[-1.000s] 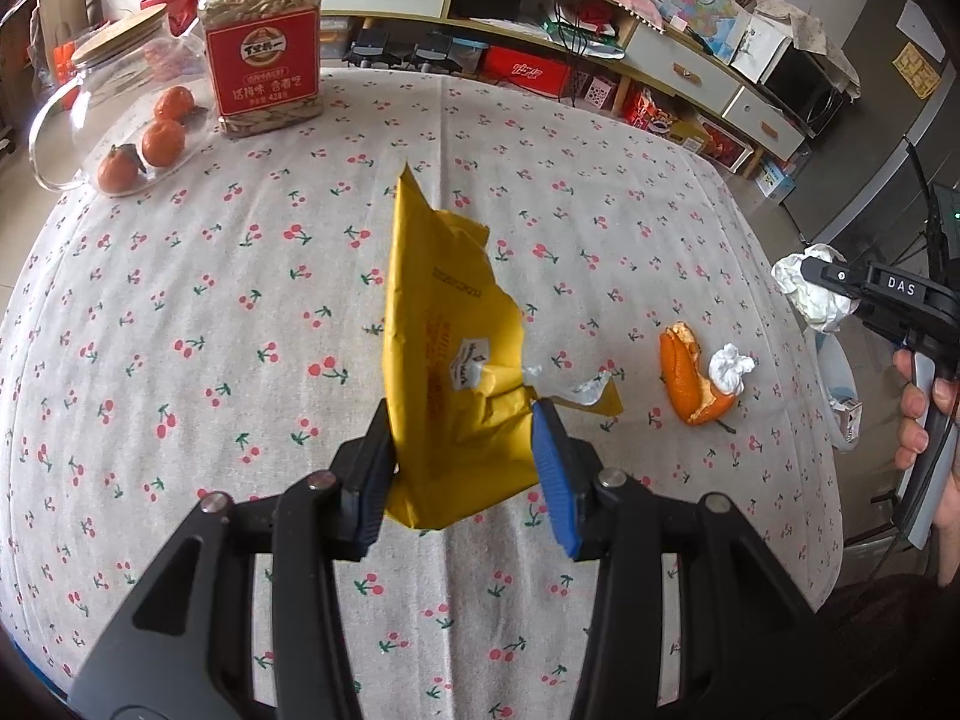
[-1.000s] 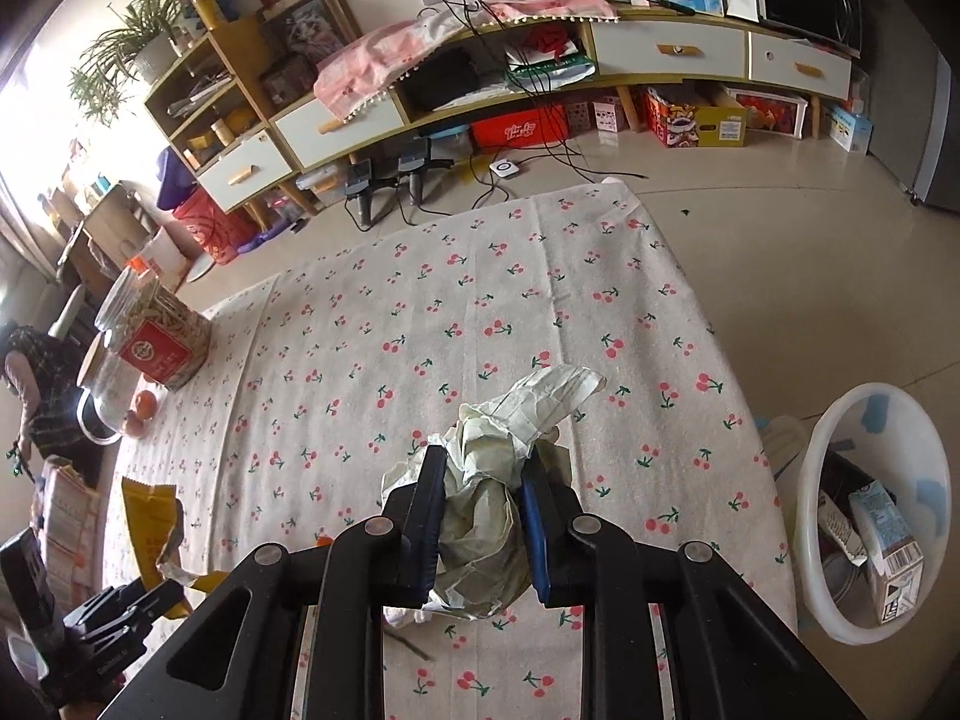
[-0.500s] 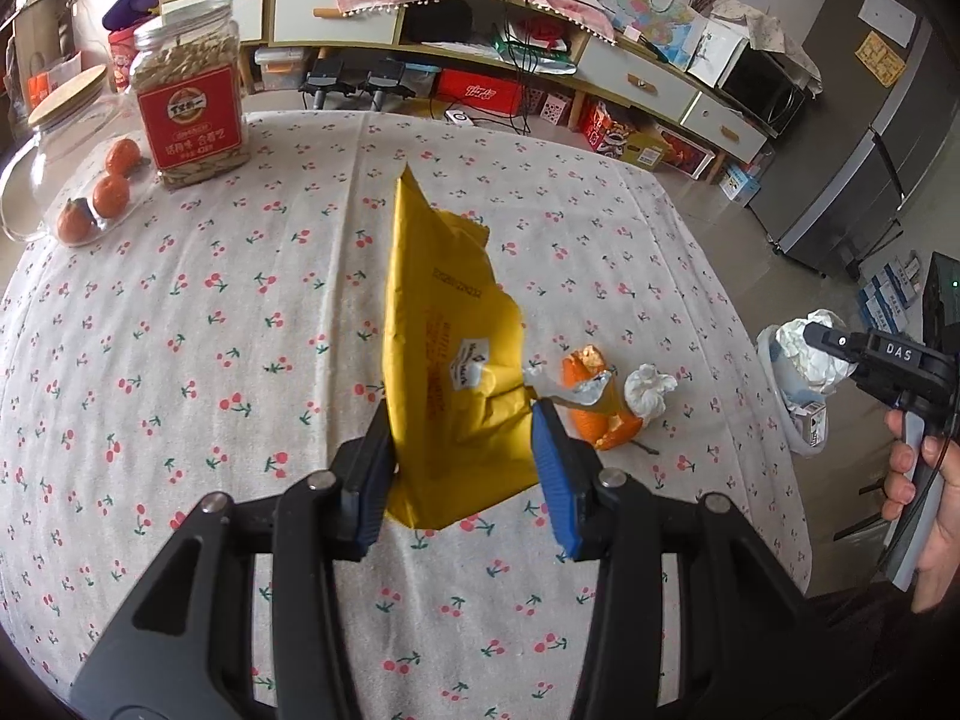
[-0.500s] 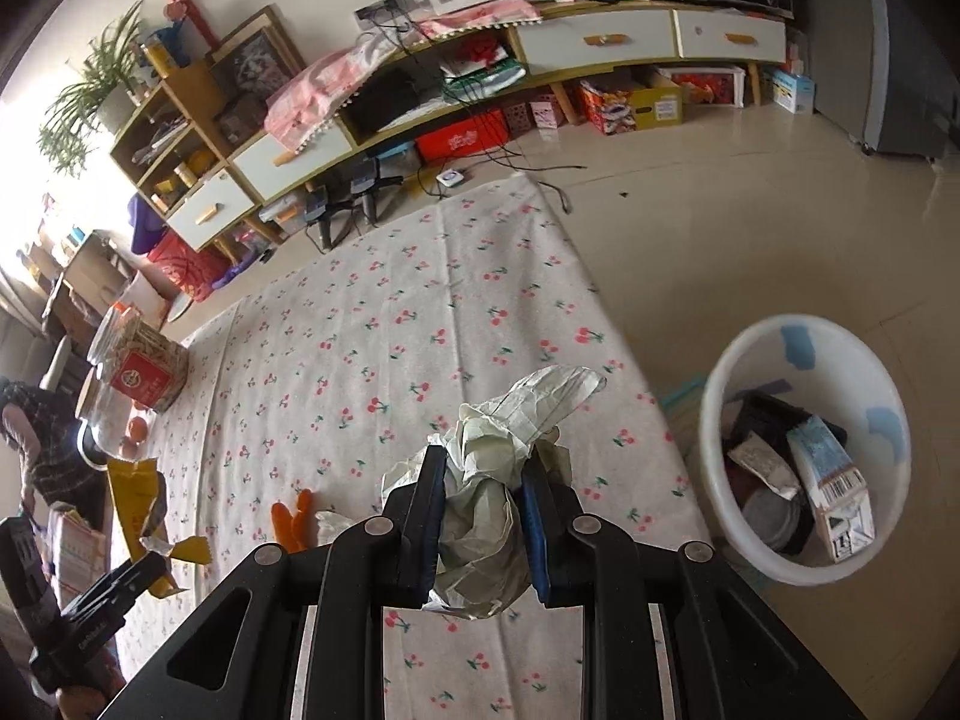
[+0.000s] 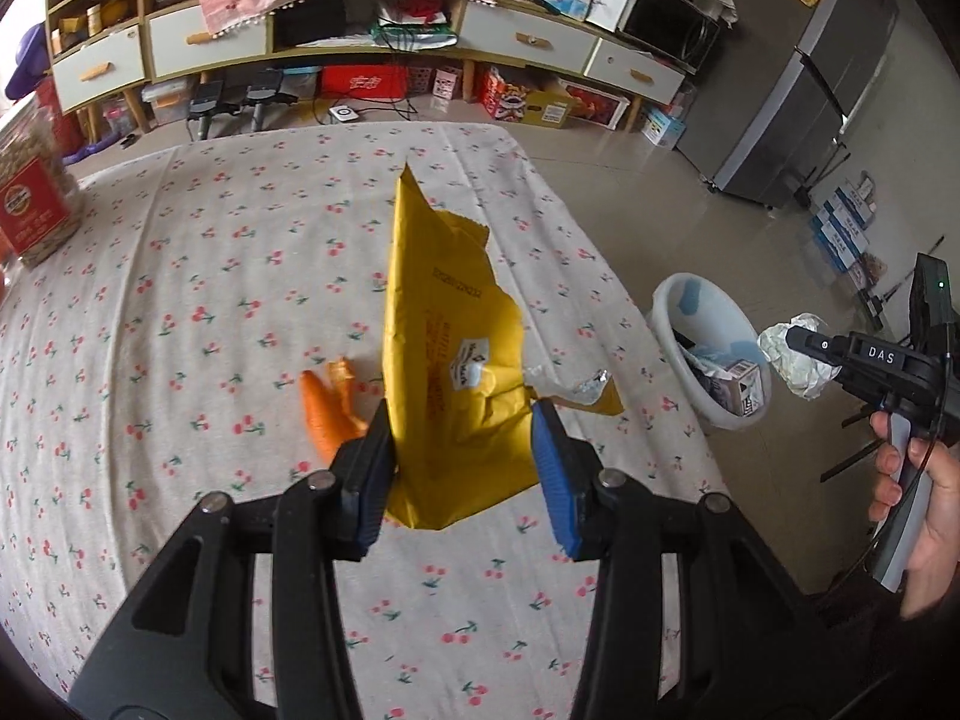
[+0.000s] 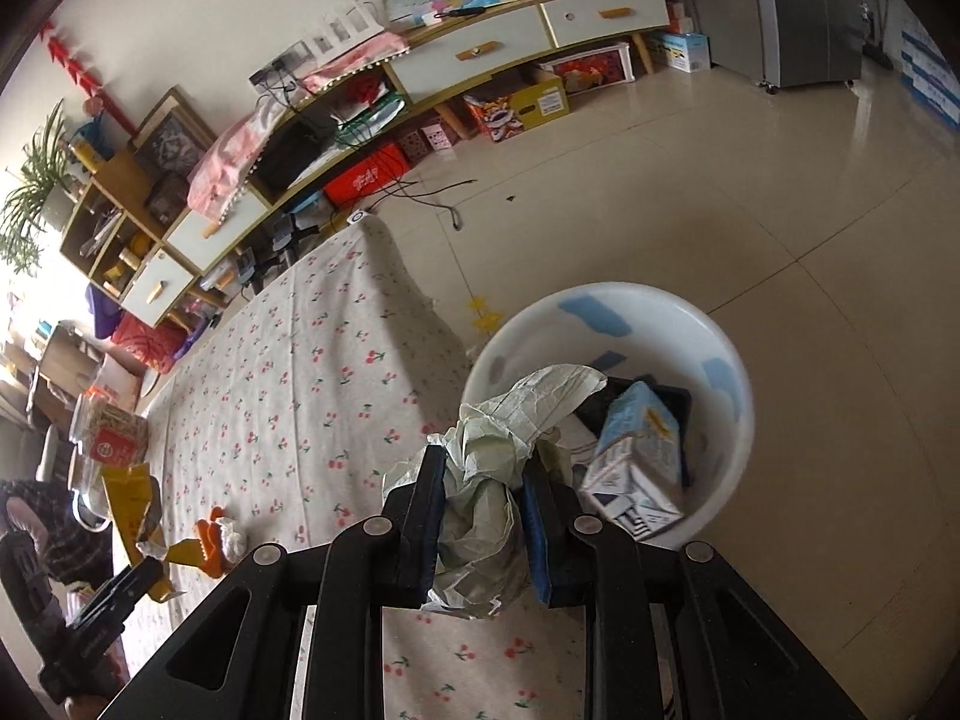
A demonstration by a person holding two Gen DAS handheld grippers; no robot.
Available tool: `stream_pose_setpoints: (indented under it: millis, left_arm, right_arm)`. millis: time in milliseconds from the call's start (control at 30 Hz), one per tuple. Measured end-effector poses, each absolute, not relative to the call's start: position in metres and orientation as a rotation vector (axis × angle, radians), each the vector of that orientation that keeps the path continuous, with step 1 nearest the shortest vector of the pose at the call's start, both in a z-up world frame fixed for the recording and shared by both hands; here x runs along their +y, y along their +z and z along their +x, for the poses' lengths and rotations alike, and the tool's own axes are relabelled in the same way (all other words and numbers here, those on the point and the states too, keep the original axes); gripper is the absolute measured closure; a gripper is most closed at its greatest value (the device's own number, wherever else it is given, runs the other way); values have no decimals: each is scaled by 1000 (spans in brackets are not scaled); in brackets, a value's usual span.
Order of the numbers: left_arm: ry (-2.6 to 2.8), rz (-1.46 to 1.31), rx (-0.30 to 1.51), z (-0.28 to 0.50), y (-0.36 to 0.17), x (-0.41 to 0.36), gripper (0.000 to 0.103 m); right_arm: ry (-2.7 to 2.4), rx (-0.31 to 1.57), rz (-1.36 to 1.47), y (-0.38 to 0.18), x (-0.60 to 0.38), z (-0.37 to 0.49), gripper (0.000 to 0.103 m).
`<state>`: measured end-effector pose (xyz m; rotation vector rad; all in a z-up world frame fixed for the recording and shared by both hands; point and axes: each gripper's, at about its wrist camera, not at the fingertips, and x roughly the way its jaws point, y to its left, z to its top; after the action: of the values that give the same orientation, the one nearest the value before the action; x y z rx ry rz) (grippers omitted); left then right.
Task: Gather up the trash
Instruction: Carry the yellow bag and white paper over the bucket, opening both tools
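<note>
My left gripper (image 5: 462, 468) is shut on a torn yellow wrapper (image 5: 450, 354) and holds it upright above the cherry-print tablecloth (image 5: 210, 300). Orange peel (image 5: 327, 411) lies on the cloth just left of it. My right gripper (image 6: 483, 516) is shut on a crumpled white paper ball (image 6: 492, 480) at the table's right edge, close to the white trash bin (image 6: 732, 420) on the floor. The bin holds a carton (image 6: 642, 456) and other trash. In the left wrist view the right gripper (image 5: 804, 354), paper ball (image 5: 792, 360) and bin (image 5: 666, 312) show at the right.
A jar with a red label (image 5: 30, 204) stands at the table's far left. Long shelves and drawers (image 5: 360, 42) line the far wall, with boxes on the floor below. A grey fridge (image 5: 840, 72) stands at the right. Tiled floor surrounds the bin.
Both grippers have moved to the right toward the bin, still holding their trash. The bin has come nearer under the right gripper; the orange peel now lies left of the yellow wrapper.
</note>
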<state>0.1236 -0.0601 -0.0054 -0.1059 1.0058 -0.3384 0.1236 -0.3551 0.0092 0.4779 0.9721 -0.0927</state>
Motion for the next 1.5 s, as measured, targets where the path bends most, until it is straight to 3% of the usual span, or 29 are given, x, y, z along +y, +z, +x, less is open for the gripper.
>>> stream_pose_setpoints:
  millis: [467,900,1100,1500]
  left_arm:
    - [-591,41,1036,148,-21,-213,57]
    - [-738,90,1060,172,-34,-269,54]
    - [-781,88,1068,170,-35,-273,37]
    - [-693,28,1012,156,-13,-224,21]
  right_arm:
    - [-187,955,544,2,-420,92,77]
    - [-236,944,577,-2,-440,95,77]
    - [-247,950,586,-5,-443,93,76]
    - [-265,963,518,-4,-433,113,75]
